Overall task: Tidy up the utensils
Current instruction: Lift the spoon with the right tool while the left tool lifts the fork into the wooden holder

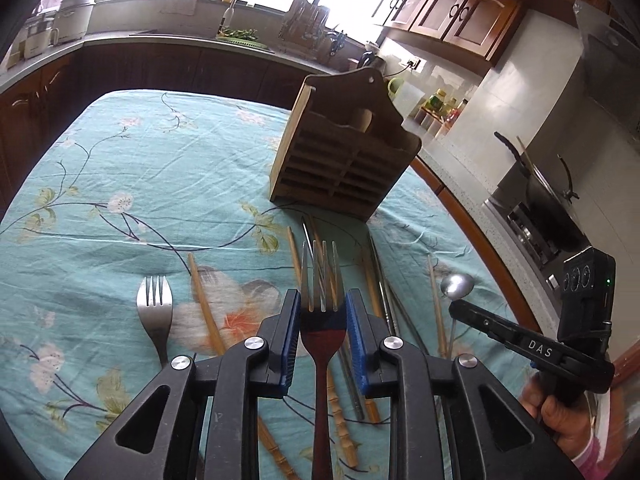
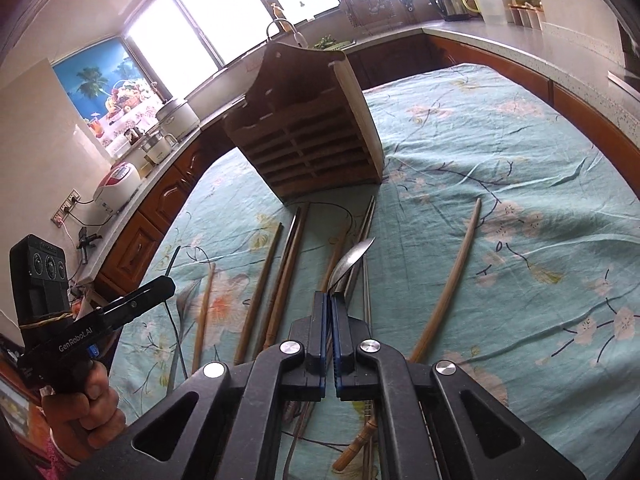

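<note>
Left wrist view, lower left: spare fork [image 1: 154, 309] lies on the table [image 1: 120, 184]. Bottom centre: left hand-held gripper [image 1: 322, 312], pads apart, fork [image 1: 322, 300] between them; contact unclear, can't tell if gripped. Wooden utensil holder [image 1: 340, 152] stands upper centre, chopsticks [image 1: 296, 256] scattered below it. Right wrist view, centre: right hand-held gripper [image 2: 330, 300] clamped on spoon [image 2: 352, 258], bowl forward, above the chopsticks.

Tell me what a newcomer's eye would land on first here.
Probably the fork standing between the pads of the left tool, and the spoon pinched in the right tool. Behind them, a slatted wooden utensil holder stands on the floral tablecloth, with chopsticks scattered before it.
</note>
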Motion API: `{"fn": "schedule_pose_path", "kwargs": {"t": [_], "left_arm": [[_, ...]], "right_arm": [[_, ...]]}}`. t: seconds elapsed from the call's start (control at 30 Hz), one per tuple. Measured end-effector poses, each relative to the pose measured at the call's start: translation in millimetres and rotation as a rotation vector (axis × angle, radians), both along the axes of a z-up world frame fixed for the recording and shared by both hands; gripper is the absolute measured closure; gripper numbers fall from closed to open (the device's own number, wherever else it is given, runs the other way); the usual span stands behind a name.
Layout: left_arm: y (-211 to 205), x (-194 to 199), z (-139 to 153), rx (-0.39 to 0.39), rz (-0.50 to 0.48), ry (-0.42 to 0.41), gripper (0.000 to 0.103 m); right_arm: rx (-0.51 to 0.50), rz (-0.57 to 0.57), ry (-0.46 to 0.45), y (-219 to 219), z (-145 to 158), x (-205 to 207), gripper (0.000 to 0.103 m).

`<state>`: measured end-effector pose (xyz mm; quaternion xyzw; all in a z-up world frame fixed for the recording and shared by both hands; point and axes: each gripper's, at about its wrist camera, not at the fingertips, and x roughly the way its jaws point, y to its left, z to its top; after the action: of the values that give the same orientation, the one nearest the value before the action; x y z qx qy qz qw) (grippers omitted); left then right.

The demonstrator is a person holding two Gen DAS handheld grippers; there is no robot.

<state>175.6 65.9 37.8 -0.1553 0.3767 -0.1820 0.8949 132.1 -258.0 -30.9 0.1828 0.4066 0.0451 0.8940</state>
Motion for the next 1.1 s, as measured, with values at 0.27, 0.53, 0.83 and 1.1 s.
{"fn": "schedule_pose_path", "kwargs": {"t": [0.27, 0.53, 0.83, 1.1], "left_arm": [[15.6, -31.3, 28.0, -0.021, 0.011, -0.08, 0.082], [25.5, -46.5, 48.7, -0.033, 0.027, -0.138, 0.083], [29.5, -24.9, 59.5, -0.059, 0.043, -0.154, 0.083], [28.1, 15.8, 78.1, -0.085, 0.042, -0.196, 0.083]], "right_arm": [[-0.009, 0.013, -0.093, 7.3, 32.2, -7.7, 0.101], [-0.032, -0.004, -0.176, 5.4, 58.7, -7.2, 0.101], [-0.062, -0.045, -0.252, -10.2, 84.1, 12.1, 0.101], [-0.09, -0.093, -0.321, -25.8, 109.7, 43.6, 0.101]]}}
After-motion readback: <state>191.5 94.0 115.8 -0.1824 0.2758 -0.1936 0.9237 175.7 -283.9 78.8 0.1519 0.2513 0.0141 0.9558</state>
